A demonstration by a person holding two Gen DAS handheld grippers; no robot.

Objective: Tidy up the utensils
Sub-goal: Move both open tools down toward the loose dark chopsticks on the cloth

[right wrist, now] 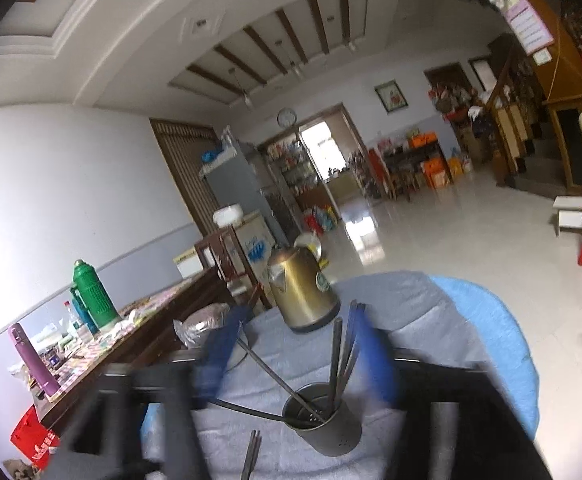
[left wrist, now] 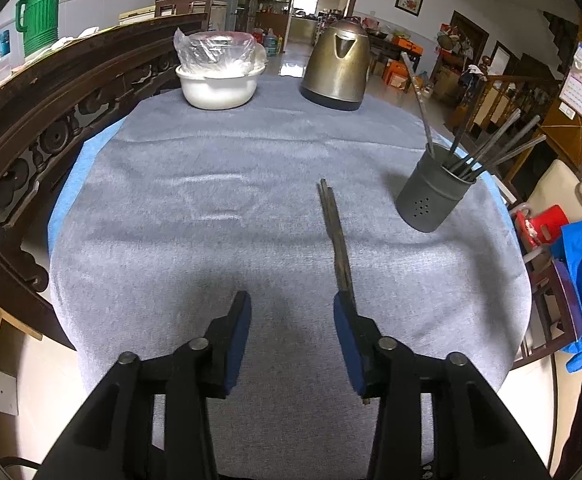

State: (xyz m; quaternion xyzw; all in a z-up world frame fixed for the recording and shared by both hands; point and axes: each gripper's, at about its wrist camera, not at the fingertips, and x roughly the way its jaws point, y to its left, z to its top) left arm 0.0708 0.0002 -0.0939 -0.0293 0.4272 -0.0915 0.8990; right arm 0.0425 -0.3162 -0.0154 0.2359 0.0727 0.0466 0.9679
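a: left gripper [left wrist: 293,312] hangs tilted down over the grey towel-like cloth [left wrist: 219,208] on the table, blue-padded fingers [left wrist: 238,332] spread with only bare cloth between them.

b: and the pair of dark thin chopsticks [left wrist: 337,240]?

a: lying on the cloth, running away from the right-hand finger. the near end passes behind that finger's pad, so i can't tell whether it touches the pad. a dark tip shows again just below the finger.

b: the holder?

a: dark grey metal cylindrical utensil holder with small holes [left wrist: 435,196], beyond and to the right of the right-hand finger, well apart from it. several dark sticks [left wrist: 487,152] lean out of it, one long one slanting off to the left.

b: over to the right wrist view.

a: blurred. right gripper [right wrist: 299,344] has its blue fingers [right wrist: 377,354] standing wide, nothing pinched. the holder [right wrist: 327,428] sits below and between them, and its sticks rise into the gap. whether any stick brushes a pad, the smear hides that.

b: anything else?

a: brass-coloured electric kettle [right wrist: 303,292] beyond the fingertips. in the left view a white bowl holding a clear plastic-wrapped bundle [left wrist: 219,76] sits far beyond the left-hand finger. the loose chopsticks' tips [right wrist: 251,456] poke in at the bottom edge, cut off.
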